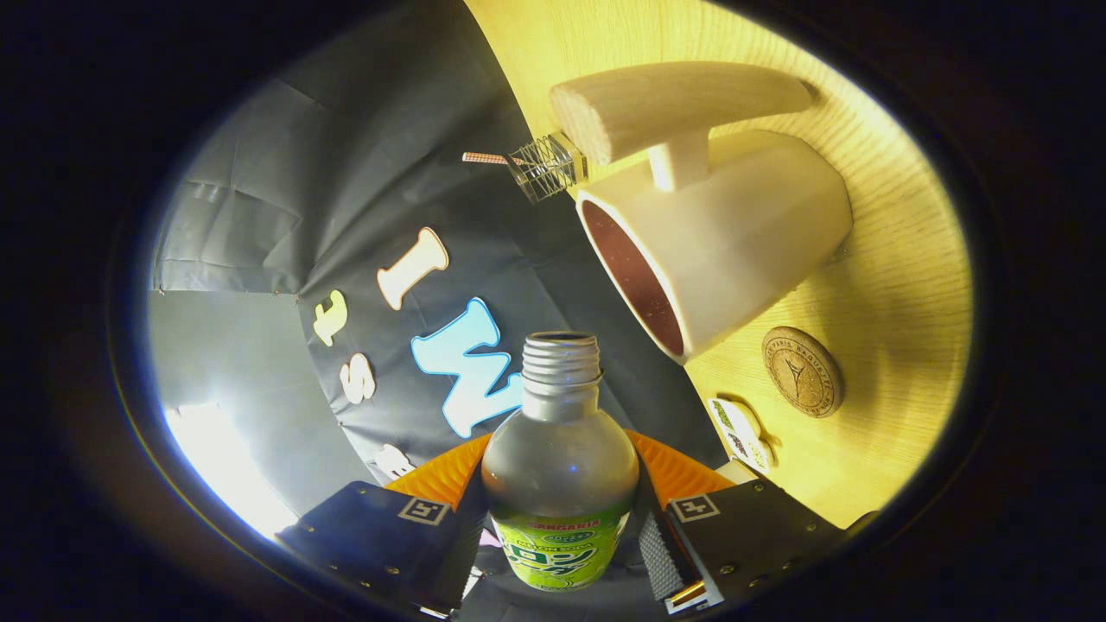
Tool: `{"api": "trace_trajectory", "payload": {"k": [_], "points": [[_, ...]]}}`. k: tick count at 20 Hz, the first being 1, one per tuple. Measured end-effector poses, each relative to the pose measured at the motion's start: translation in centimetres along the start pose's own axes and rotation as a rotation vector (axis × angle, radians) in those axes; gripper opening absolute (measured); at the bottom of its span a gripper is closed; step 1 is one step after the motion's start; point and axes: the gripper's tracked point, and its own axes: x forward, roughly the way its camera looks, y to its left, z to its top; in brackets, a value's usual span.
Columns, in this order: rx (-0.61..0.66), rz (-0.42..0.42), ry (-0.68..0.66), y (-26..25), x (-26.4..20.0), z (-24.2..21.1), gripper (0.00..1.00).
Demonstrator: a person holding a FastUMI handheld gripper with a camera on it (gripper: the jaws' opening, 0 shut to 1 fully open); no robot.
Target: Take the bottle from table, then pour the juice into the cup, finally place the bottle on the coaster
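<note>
The gripper has its fingers clamped on the bottle, one on each side of the lower body at the green label; the grip sits low, which leaves the neck and threaded mouth free for pouring; the cap is off and the mouth is open. The whole view is rolled hard to one side, so the table stands almost on edge beside the bottle; that suggests the bottle is lifted off the table and tipped toward the cup, though no juice is seen leaving the mouth. The level inside the bottle cannot be told through its silver wall.

The cup stands on the table just beyond the bottle's mouth, pale outside and dark reddish within; whether that colour is glaze or juice cannot be told. Its opening faces the bottle, so the pour looks near at hand or just under way. A wooden block with a stem lies against the far side of the cup; a small wire-caged item sits behind it.

The round cork coaster lies bare on the table beside the cup, near enough for the last step; a small printed card lies just beside it.
</note>
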Motion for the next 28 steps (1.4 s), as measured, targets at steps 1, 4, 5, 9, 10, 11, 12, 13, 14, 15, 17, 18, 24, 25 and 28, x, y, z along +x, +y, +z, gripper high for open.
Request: {"api": "trace_trajectory", "payload": {"k": [1, 4, 5, 9, 10, 11, 12, 13, 14, 15, 17, 18, 24, 25, 28], "points": [[-0.003, -0.002, -0.007, -0.1, 0.1, 0.1, 0.77], [-0.020, -0.008, -0.003, 0.0, 0.0, 0.0, 0.77], [-0.034, -0.010, -0.003, -0.1, 0.0, 0.0, 0.78], [-0.070, -0.006, -0.005, -0.3, 0.0, 0.1, 0.78], [-0.080, -0.008, -0.004, -0.2, 0.1, 0.1, 0.77], [-0.089, -0.011, -0.003, -0.3, 0.1, 0.1, 0.77], [-0.098, -0.013, -0.002, -0.2, 0.2, 0.0, 0.77], [-0.107, -0.011, -0.004, -0.1, 0.2, 0.2, 0.77], [-0.117, -0.009, -0.007, 0.2, 0.2, 0.3, 0.77], [-0.128, -0.006, -0.011, 0.5, 0.2, 0.6, 0.77], [-0.146, 0.002, -0.019, 0.7, 0.2, 1.0, 0.77], [-0.160, 0.002, -0.016, 0.8, 0.2, 1.0, 0.77], [-0.228, 0.001, -0.015, 1.2, 0.0, 1.2, 0.77], [-0.237, -0.002, -0.016, 1.3, -0.1, 1.3, 0.77], [-0.300, -0.003, -0.018, 1.6, -0.5, 1.5, 0.77]]}}
